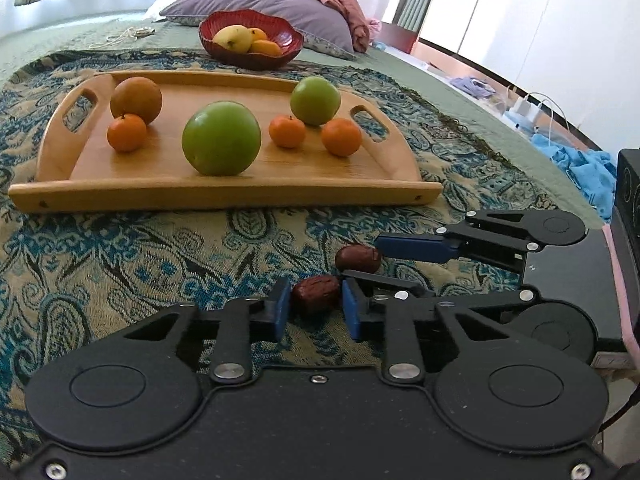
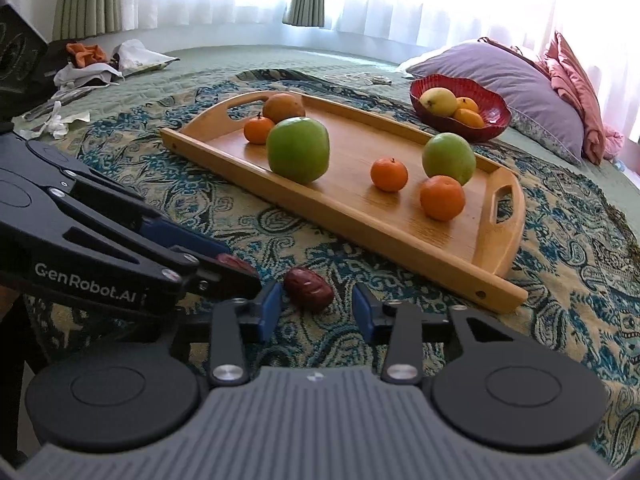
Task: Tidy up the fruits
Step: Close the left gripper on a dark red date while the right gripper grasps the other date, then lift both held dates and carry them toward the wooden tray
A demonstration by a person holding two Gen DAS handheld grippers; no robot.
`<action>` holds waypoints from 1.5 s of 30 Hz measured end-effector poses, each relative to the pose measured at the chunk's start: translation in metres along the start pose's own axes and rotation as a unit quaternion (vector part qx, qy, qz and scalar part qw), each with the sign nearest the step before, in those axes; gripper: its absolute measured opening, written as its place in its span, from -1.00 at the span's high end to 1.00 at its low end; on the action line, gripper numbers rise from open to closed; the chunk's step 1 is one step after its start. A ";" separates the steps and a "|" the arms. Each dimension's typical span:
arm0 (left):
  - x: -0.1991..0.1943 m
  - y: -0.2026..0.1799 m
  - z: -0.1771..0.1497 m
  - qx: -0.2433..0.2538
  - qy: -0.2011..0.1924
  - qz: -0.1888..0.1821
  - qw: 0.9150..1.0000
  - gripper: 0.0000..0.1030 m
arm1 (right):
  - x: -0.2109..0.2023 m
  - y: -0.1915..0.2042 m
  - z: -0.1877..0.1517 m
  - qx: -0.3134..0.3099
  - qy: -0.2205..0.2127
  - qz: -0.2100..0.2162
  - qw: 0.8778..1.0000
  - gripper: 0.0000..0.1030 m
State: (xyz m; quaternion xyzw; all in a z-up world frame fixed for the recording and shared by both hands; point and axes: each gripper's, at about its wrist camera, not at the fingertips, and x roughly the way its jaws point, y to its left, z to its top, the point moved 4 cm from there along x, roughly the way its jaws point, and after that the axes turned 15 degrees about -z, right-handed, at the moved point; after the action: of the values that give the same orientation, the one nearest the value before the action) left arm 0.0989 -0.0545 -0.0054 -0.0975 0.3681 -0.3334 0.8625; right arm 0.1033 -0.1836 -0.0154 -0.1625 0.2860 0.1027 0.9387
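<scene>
Bed throw (image 1: 120, 248) carries two loose dates: left claw (image 1: 316, 308) is spread around one date (image 1: 316, 293), seemingly ungripped; right claw (image 2: 314, 312) gapes beside the other date (image 2: 309, 283), for the tray (image 1: 224, 196).

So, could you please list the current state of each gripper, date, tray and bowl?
left gripper: open, straddling a date
near date: on the cloth, between the left gripper's fingers
right gripper: open, just behind a date
far date: on the cloth
wooden tray: holding six fruits
red bowl: holding yellow fruit

2 green apples (image 1: 221, 139), 3 tangerines (image 1: 127, 132), 2 red dates (image 1: 316, 293), 1 tray (image 1: 224, 196), 1 bowl (image 1: 251, 40).
</scene>
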 end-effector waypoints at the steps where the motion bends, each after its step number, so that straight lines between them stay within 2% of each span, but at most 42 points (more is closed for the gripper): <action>1: 0.000 0.000 0.000 0.000 -0.002 0.001 1.000 0.50 | 0.000 0.001 0.000 -0.001 0.000 0.001 1.000 0.06; 4: -0.001 -0.001 0.000 0.005 -0.007 0.010 1.000 0.50 | 0.001 0.002 0.000 0.003 -0.001 0.003 1.000 0.11; 9: -0.004 -0.001 0.001 0.023 -0.018 0.047 0.998 0.50 | 0.000 0.003 0.001 0.010 -0.005 0.002 1.000 0.30; 13: -0.005 0.001 0.000 0.032 -0.022 0.065 0.997 0.50 | 0.001 0.003 0.001 0.017 -0.006 -0.002 1.000 0.36; 29: -0.012 0.010 0.006 0.047 -0.036 0.111 0.992 0.50 | 0.002 0.003 0.008 0.047 -0.015 -0.022 0.999 0.37; 45: -0.024 0.026 0.038 0.043 -0.075 0.140 0.986 0.50 | 0.006 -0.010 0.027 0.097 -0.026 -0.065 0.993 0.38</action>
State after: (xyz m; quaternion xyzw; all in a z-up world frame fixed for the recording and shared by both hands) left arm 0.1264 -0.0224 0.0240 -0.0329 0.2977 -0.2164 0.9293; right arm 0.1245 -0.1824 0.0045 -0.0861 0.2592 0.0171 0.9618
